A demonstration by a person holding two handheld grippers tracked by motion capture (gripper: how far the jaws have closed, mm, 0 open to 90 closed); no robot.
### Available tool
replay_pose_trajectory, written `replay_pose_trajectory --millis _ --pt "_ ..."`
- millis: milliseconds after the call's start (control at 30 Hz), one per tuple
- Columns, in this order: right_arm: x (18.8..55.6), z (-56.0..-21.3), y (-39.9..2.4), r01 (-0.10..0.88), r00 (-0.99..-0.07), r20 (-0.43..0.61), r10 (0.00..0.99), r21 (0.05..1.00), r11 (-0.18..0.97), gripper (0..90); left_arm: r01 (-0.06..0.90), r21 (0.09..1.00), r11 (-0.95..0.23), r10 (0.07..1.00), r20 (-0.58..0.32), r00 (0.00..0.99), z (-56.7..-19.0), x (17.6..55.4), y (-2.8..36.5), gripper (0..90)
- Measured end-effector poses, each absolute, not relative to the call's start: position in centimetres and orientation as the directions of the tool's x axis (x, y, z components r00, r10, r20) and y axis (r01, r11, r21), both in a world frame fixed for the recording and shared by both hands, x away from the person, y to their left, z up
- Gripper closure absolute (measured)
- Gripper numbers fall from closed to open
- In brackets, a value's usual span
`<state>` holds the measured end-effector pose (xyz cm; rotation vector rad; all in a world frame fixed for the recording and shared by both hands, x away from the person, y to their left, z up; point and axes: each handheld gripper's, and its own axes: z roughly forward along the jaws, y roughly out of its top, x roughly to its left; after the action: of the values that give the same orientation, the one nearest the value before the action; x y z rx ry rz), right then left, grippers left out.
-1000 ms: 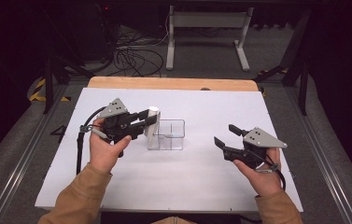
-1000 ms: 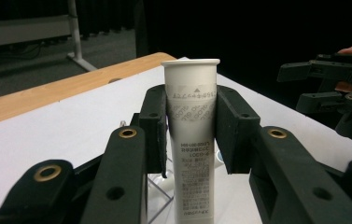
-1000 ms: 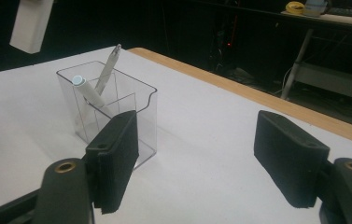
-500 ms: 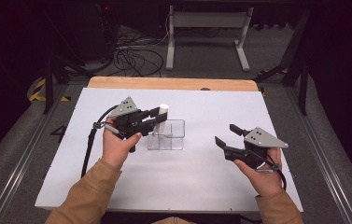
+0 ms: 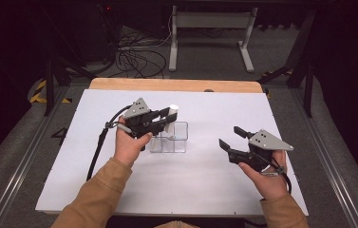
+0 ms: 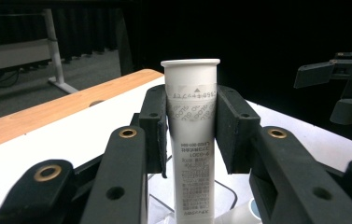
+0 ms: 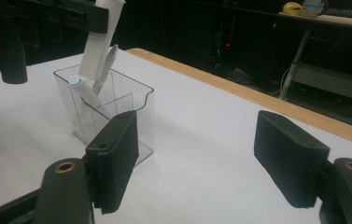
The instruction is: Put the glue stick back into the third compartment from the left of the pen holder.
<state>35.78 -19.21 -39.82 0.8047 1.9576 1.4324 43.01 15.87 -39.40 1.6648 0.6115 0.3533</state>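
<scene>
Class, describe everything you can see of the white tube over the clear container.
The white tube is a slim plastic-looking cylinder with a flared rim at its upper end and small grey print down its side. The left hand-held gripper clamps it near the top. It leans slightly, its lower end inside the clear container, beside two pens.

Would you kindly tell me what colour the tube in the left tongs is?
White, with small grey print; the tube shows best in the left gripper view.
</scene>
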Motion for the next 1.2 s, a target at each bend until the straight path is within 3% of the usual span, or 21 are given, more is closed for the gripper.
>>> replay_pose_trajectory --millis 1033,1067,1133,1200 --pt "35.8 -39.8 -19.3 0.131 -0.651 -0.101 0.752 0.961 0.243 31.2 0.194 0.969 -0.154 0.551 -0.079 0.831 -40.3 44.4 12.7 66.4" --pt "35.8 -39.8 -19.3 0.131 -0.652 -0.100 0.752 0.962 0.241 31.1 0.202 0.969 -0.145 0.562 -0.088 0.822 -40.2 44.4 12.7 64.5" --pt "35.8 -39.8 -19.3 0.132 -0.650 -0.099 0.753 0.962 0.240 31.1 0.211 0.969 -0.128 0.577 -0.100 0.810 -40.1 44.5 12.9 44.3" --pt "35.8 -39.8 -19.4 0.133 -0.649 -0.098 0.754 0.962 0.239 31.1 0.213 0.967 -0.139 0.579 -0.095 0.810 -39.9 44.3 13.2 43.1"
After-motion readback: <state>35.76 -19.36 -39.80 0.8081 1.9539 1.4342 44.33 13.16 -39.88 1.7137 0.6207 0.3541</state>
